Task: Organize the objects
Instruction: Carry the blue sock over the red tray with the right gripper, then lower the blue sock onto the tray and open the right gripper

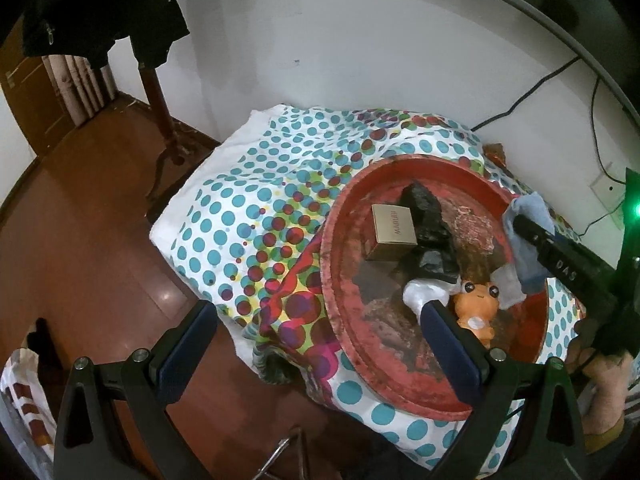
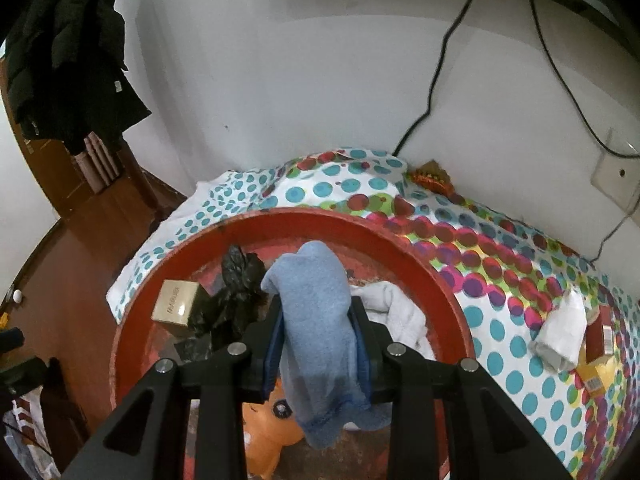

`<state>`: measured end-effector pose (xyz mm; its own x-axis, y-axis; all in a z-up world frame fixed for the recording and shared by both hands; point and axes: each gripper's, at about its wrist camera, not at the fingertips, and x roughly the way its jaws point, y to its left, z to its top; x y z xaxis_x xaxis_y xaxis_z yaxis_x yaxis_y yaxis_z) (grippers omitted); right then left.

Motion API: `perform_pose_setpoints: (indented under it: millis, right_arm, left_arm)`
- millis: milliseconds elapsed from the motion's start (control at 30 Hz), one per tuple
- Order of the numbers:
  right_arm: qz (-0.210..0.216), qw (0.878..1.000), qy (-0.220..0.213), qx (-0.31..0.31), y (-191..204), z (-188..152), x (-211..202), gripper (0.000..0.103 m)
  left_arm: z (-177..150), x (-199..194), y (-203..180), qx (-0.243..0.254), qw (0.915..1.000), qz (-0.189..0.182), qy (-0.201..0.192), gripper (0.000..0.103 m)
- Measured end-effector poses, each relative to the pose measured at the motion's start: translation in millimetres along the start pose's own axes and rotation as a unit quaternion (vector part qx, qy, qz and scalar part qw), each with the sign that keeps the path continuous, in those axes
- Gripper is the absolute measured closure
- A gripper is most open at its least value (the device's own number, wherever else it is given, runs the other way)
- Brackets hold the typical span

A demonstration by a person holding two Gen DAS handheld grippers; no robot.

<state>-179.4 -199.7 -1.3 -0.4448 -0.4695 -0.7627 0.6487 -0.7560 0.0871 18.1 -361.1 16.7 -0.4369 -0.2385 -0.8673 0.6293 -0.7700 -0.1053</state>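
The right tool is clamped on a blue sock, both pads pressed into the fabric, the sock draped up over the fingers and hanging down below them, held above the red round tray. From the left wrist view that same right tool comes in from the right side, the sock bunched at its tip over the tray's right rim. The left tool hangs wide open with nothing between its pads, its left finger out over the wooden floor and its right finger above the near part of the tray. Inside the tray sit a small gold box toward the left, a crumpled black bag touching it, a white cloth just beside the bag, and an orange plush toy at the near side, close to the left tool's right finger. The tray rests on a polka-dot cloth that covers the tabletop, set against a white wall. In the right wrist view, a white rolled sock lies on the dotted cloth well to the right of the tray, near the tabletop's right edge, and beside it something red and yellow too cut off to identify.
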Motion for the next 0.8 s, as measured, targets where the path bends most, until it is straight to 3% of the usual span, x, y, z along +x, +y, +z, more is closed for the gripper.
perform_pose_setpoints:
  millis: [600,700,800]
  right_arm:
    - [-0.012,0.998,0.055,0.000,11.0,-10.1,58.7,0.070]
    - [-0.013,0.998,0.057,0.002,7.2,-10.5,59.4,0.064]
    - [-0.020,0.999,0.050,-0.002,5.8,-12.0,52.6,0.052]
  left_arm:
    - [-3.3,10.4,-7.4,0.015,0.9997,-0.002,0.016,0.002]
    - [-4.1,11.7,-10.1,0.019,0.9997,0.000,0.017,0.002]
    - [-5.1,12.3,-13.3,0.023,0.9996,-0.001,0.017,0.002]
